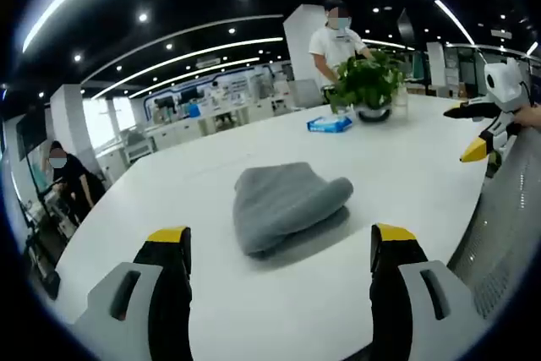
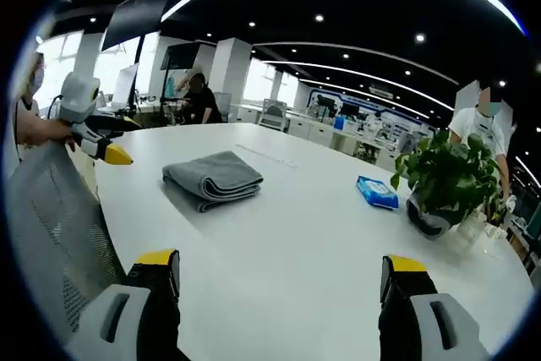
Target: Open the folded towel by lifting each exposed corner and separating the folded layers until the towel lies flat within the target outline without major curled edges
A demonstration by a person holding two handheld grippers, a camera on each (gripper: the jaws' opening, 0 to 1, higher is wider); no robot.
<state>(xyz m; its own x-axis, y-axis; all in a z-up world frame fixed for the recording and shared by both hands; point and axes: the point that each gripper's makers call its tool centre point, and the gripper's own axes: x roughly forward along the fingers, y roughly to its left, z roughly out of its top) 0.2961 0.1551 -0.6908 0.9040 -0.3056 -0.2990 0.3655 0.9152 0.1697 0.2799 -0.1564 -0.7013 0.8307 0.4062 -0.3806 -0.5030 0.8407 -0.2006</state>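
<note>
A grey towel [image 1: 286,202] lies folded on a white surface [image 1: 338,293], straight ahead of the left tool [image 1: 280,251] and between the lines of its two wide-spread, empty jaws, with bare surface between jaws and cloth. In the right gripper view the towel [image 2: 213,177] sits ahead and to the left of the right tool [image 2: 280,275], whose jaws also stand wide and hold nothing; its stacked layers face this tool, the rounded fold turned toward the left one.

The step in hand appears to be the approach for the first corner. Done well, it likely means coming in low from the side where the layer edges show, pinching only the top layer at a corner, and lifting it back over the fold while the other tool pins the lower layers. Grabbing the rounded fold would probably drag the whole bundle. No target outline can be made out on the surface.

Beyond the towel, farther from the left tool, stand a potted plant [image 1: 369,86] and a blue packet [image 1: 329,124]. A person in white [image 1: 336,40] stands behind the plant. A mesh chair back [image 2: 51,226] rises left of the right tool. The room is an open office with ceiling light strips and desks along the far side, where another person [image 2: 201,99] sits.
</note>
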